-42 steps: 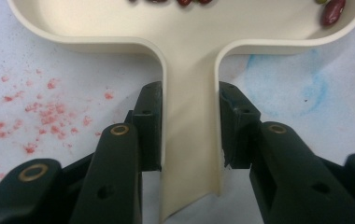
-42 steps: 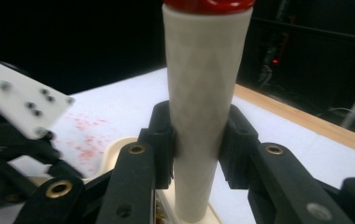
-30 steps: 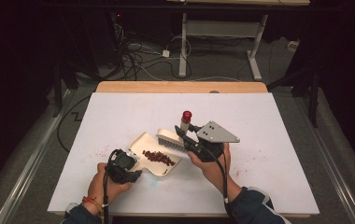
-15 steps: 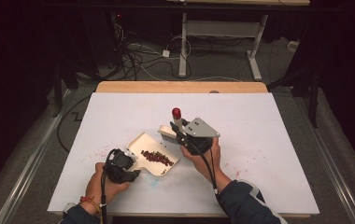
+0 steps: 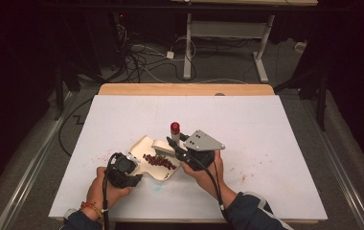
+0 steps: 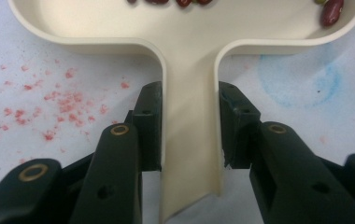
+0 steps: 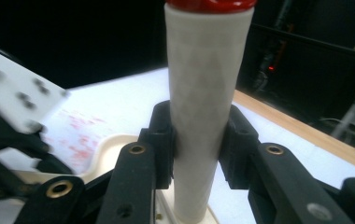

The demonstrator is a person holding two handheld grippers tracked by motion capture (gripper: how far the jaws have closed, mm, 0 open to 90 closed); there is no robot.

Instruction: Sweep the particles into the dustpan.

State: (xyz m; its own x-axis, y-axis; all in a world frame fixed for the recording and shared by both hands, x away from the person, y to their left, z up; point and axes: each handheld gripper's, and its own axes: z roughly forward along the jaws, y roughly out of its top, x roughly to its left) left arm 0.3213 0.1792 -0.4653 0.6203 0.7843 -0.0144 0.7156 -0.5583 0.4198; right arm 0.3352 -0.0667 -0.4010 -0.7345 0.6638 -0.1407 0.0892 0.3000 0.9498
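A cream dustpan [image 5: 143,143] lies on the white table and holds several red beans [image 5: 160,161]. My left gripper [image 5: 133,166] is shut on the dustpan's flat handle [image 6: 189,140], and both pads press its edges. Beans [image 6: 330,11] lie at the pan's far end. My right gripper [image 5: 174,143] is shut on a brush's white handle [image 7: 208,93], which stands upright with its red cap [image 5: 175,127] on top. The brush head [image 5: 163,146] sits at the pan's far right edge, over the beans.
Red crumbs and stains [image 6: 59,100] speckle the white tabletop [image 5: 266,129] left of the pan, and a pale blue stain [image 6: 301,79] marks its right. A wooden strip [image 5: 185,89] runs along the far edge. Cables and desk legs [image 5: 187,48] stand on the dark floor beyond.
My right gripper has carried the brush leftward and slightly down, bringing the brush head over the dustpan. The left gripper and dustpan have stayed put.
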